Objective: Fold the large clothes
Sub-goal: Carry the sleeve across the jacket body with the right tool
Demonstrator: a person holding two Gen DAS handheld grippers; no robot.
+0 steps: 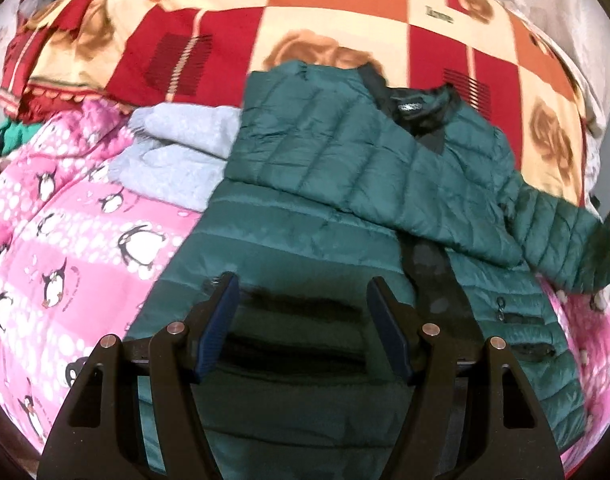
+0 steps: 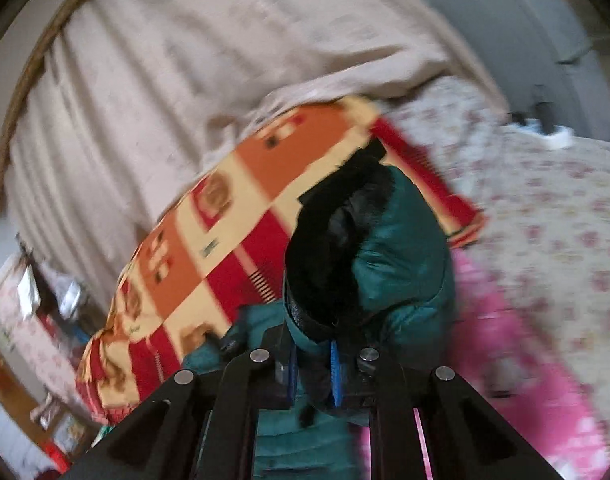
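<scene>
Left wrist view: a pink blanket [image 1: 65, 248] printed with penguins covers the bed on the left. Beside it lies a pale grey sweater [image 1: 177, 156], its right edge touching a green quilted jacket [image 1: 325, 184]. The jacket is spread on the bed at centre, its left sleeve folded across the chest and its black collar [image 1: 417, 112] open toward a red, orange and cream checked blanket [image 1: 265, 28] behind. The left claw [image 1: 303, 312] hovers over the jacket's lower part, released, its blue pads [image 1: 221, 320] wide apart with nothing between them. At far right, the jacket's right sleeve [image 1: 561, 236] stretches off toward the frame edge.

Right wrist view, blurred: beige curtains [image 2: 153, 80] hang at upper left, and the checked blanket [image 2: 225, 240] lies below them. At centre, the right claw [image 2: 315, 376] is clenched on a fold of the jacket's [image 2: 405, 272] green fabric, with the cuff's black lining [image 2: 325, 256] bunched above the pads. To the right, the pink blanket [image 2: 505, 360] and a floral sheet [image 2: 545, 220] cover the bed.
</scene>
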